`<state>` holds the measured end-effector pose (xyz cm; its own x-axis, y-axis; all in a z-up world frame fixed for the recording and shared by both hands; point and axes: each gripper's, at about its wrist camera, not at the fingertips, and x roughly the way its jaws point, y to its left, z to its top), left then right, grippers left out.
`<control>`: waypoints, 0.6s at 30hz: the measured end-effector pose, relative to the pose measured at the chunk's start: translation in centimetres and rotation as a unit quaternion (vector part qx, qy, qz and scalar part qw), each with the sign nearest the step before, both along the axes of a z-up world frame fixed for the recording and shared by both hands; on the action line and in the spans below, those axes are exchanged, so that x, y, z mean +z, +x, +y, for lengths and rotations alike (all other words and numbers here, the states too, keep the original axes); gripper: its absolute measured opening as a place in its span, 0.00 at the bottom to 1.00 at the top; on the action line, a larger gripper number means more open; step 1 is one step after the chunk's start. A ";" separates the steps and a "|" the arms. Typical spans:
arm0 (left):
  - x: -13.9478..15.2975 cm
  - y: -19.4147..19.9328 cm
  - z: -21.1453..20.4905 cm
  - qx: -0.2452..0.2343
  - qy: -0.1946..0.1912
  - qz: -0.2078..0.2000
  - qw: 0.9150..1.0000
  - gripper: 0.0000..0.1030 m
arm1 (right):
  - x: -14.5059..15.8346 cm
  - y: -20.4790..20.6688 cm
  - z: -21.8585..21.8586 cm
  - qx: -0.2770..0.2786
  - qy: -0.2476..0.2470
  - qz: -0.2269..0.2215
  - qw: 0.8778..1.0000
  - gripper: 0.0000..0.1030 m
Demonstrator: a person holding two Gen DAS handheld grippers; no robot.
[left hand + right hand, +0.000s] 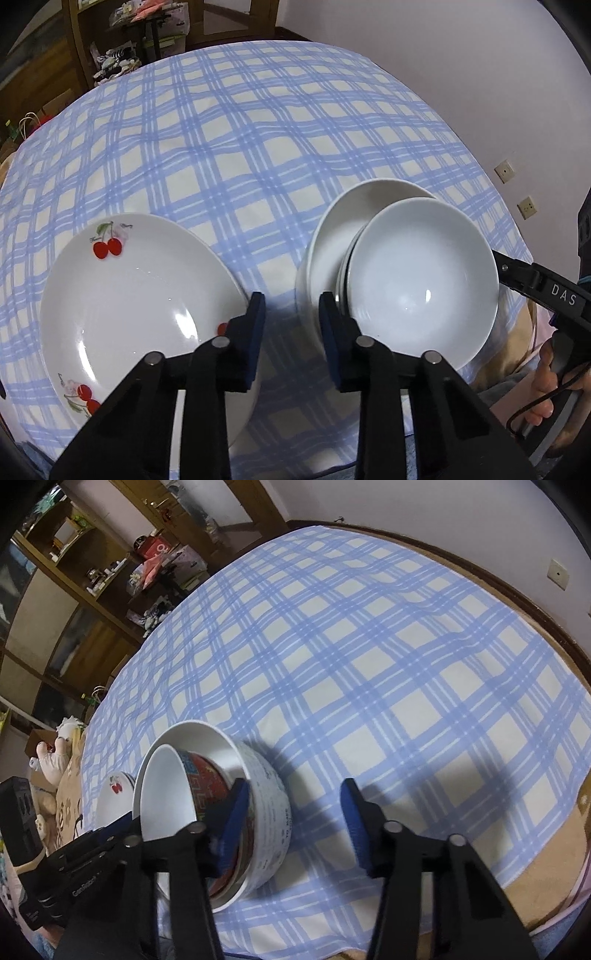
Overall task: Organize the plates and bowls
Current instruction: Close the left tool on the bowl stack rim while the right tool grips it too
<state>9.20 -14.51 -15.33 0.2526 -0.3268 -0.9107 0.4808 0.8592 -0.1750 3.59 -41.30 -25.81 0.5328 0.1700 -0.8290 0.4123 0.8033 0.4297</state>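
Left gripper (291, 325) is pointing steeply down near the table's near edge, jaws narrowly apart, empty, between cherry plate (140, 314) and bowls (406, 280). Right gripper (295, 823) is angling down, half-open, gripping nothing.

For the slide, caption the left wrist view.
Left gripper hangs between a cherry plate and stacked white bowls on a checked tablecloth.

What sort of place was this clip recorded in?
Most likely a room in a home, perhaps a dining area. A table wears a blue checked tablecloth holding a cherry-print plate and nested bowls; cluttered wooden shelves line the wall, and soft toys lie beside the table.
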 end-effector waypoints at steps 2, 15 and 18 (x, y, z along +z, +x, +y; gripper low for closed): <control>-0.1 -0.1 -0.3 -0.004 0.003 0.000 1.000 0.22 | 0.0 0.1 0.1 0.005 0.005 -0.003 1.000 0.39; -0.2 0.0 -1.3 -0.018 0.008 -0.018 1.000 0.10 | -0.4 0.4 0.6 0.023 0.018 -0.007 1.000 0.22; -0.3 0.1 -1.5 -0.017 0.010 -0.021 1.000 0.09 | -0.5 0.6 0.6 0.023 0.020 -0.003 1.000 0.21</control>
